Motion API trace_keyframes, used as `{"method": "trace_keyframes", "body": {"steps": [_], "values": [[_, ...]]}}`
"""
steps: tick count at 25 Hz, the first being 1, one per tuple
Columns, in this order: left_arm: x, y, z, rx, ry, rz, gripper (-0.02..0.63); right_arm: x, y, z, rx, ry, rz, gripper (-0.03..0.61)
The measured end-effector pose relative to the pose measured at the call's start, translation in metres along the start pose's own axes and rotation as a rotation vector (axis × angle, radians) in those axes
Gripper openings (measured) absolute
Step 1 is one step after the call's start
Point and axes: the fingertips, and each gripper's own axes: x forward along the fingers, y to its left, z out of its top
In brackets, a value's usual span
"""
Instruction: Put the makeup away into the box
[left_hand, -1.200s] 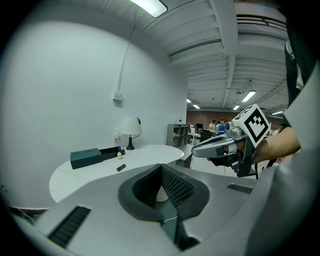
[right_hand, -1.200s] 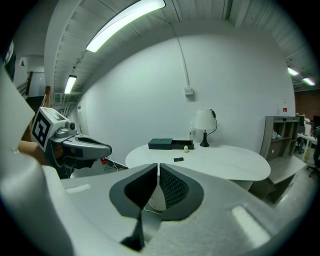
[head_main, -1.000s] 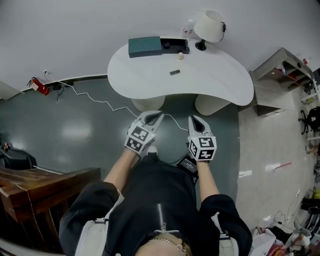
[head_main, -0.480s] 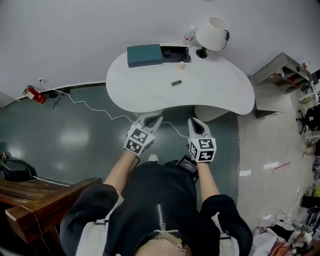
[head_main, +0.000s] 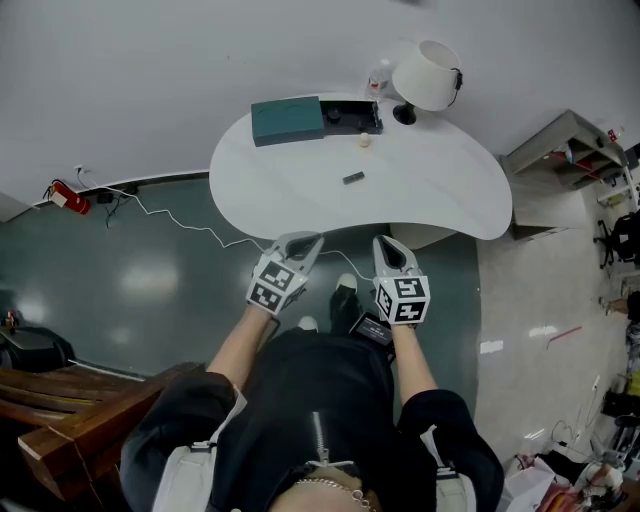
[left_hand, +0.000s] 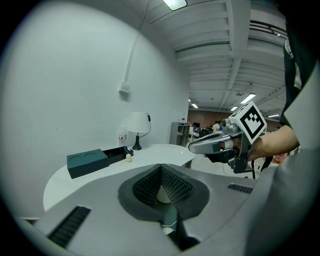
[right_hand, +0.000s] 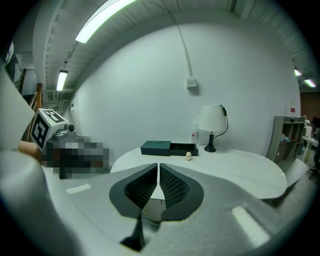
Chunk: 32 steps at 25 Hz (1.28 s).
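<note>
Approach first: left gripper and right gripper are both clenched on nothing, short of the table. Unclench one before reaching the dark makeup piece at twelve o'clock; the box sits at eleven.

White curved table ahead of left gripper and right gripper. On it:
- dark piece nearest
- ball beyond
- box, tray, lamp and bottle farthest

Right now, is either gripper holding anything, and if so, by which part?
Nothing is held. The left gripper and the right gripper both have their jaws shut with nothing between them.
</note>
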Motion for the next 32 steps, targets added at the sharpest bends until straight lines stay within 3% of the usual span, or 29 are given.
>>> {"method": "trace_keyframes", "body": {"steps": [10, 26, 32], "values": [[0.058, 0.037, 0.013, -0.022, 0.016, 0.029, 0.011, 0.060, -0.047, 0.019, -0.001, 0.003, 0.039, 0.008], [0.194, 0.129, 0.080, -0.086, 0.040, 0.130, 0.011, 0.195, -0.155, 0.097, -0.043, 0.031, 0.158, 0.008], [0.230, 0.152, 0.095, -0.106, 0.041, 0.181, 0.011, 0.229, -0.175, 0.106, -0.077, 0.062, 0.224, 0.008]]}}
